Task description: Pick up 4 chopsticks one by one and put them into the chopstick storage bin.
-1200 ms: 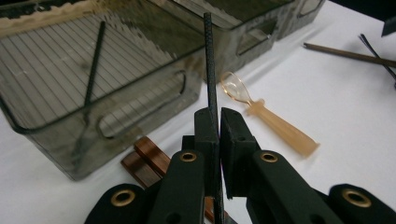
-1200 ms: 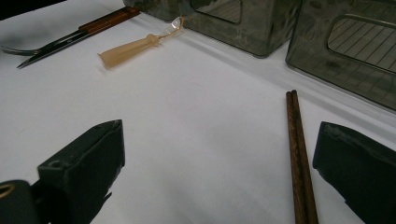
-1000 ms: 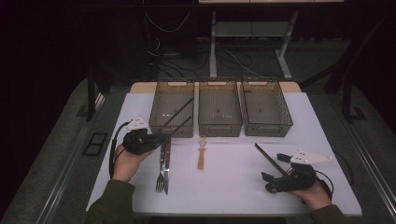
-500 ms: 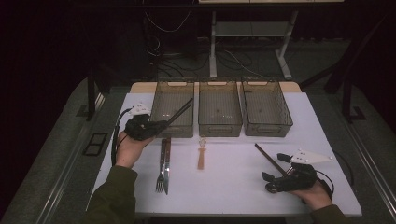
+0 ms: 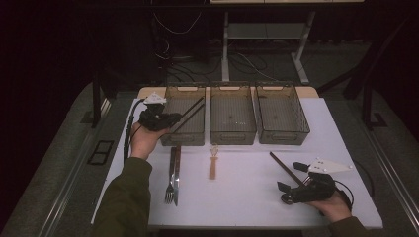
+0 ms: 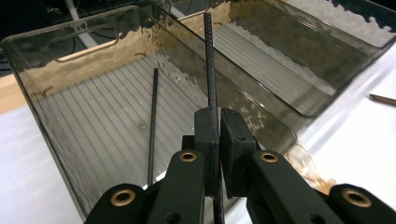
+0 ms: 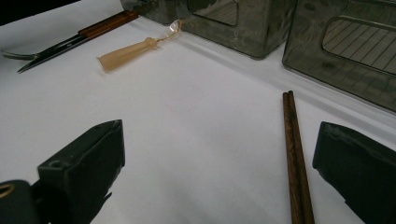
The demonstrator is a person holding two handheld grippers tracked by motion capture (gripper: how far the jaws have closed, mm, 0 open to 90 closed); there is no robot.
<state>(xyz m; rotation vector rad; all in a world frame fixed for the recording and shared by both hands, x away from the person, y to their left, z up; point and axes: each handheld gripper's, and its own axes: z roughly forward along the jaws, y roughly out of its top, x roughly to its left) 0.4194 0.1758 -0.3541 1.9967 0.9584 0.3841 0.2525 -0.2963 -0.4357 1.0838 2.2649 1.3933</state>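
Three smoky see-through plastic bins (image 5: 232, 120) with ribbed floors and cut-out handles stand in a row on a white table (image 5: 247, 197), beyond both sets of tongs. The left tongs (image 5: 163, 120) hover at the near corner of the leftmost bin (image 6: 93, 116), jaws pinched tight on a thin black chopstick (image 6: 209, 65) with a woven, carbon-like surface. It slants up over the bin, where a matching black stick (image 6: 152, 126) already lies on the floor.

The right tongs (image 5: 291, 192) rest low on the table near the person's edge, jaws spread wide and holding nothing. Between those jaws, nearer the right one, lies a pair of dark brown wooden chopsticks (image 7: 293, 158), side by side and touching.

Between the two tongs lie a steel fork and knife (image 5: 173, 174) with brown handles, close together, and a small tan spoon (image 5: 213, 163) with a clear bowl.

The black chopstick looks light, stiff and rather slick. The grip sits near its lower end, so it may swivel; a hold closer to the middle would likely steady it.
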